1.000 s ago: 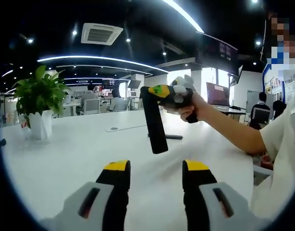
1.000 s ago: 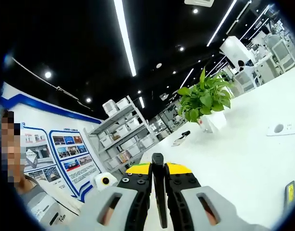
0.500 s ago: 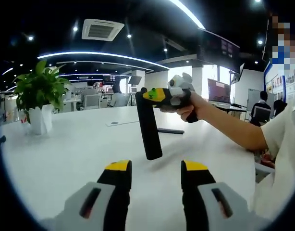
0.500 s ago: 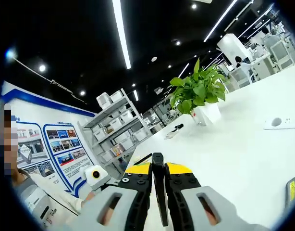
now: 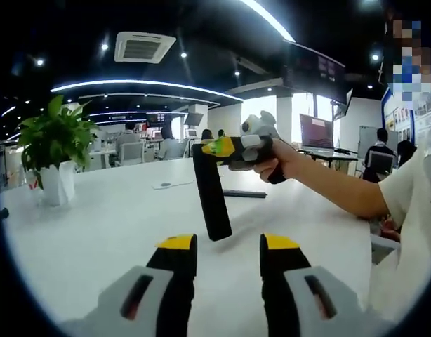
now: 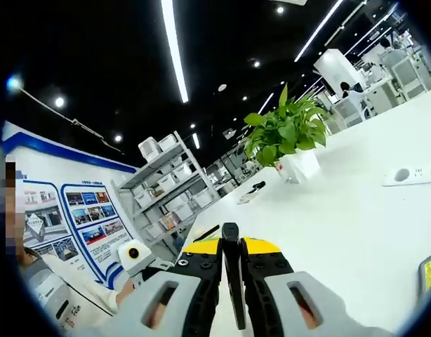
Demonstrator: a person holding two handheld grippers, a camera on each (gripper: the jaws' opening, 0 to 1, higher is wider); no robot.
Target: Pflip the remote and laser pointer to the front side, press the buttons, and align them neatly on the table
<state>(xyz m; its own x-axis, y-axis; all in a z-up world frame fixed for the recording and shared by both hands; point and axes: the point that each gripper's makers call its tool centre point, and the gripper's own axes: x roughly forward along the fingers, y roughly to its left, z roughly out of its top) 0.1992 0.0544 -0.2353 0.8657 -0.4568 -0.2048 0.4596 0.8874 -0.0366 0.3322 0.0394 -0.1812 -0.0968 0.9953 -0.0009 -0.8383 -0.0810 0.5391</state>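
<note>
Left gripper view: left tool (image 5: 220, 256), jaws parted and empty, above bare white bench (image 5: 96, 225). Right tool (image 5: 229, 146) clamps black remote (image 5: 211, 191), hanging upright; slim pointer (image 5: 244, 194) lies beyond.

Right gripper view: right tool (image 6: 231, 247) clenched on remote (image 6: 231, 274) edge-on; no legible writing.

In the left gripper view, bare bench (image 5: 96, 232) is seen between the open jaws of the left gripper (image 5: 219, 254) and the remote (image 5: 210, 193). The remote is held upright above the bench by the right gripper (image 5: 217, 147), whose forearm bars the right side. Farther back a slim dark pointer (image 5: 243, 194) lies flat, and a potted plant (image 5: 52, 151) stands at the far left. In the right gripper view, the plant and a white power strip (image 6: 412, 174) are set well apart.
</note>
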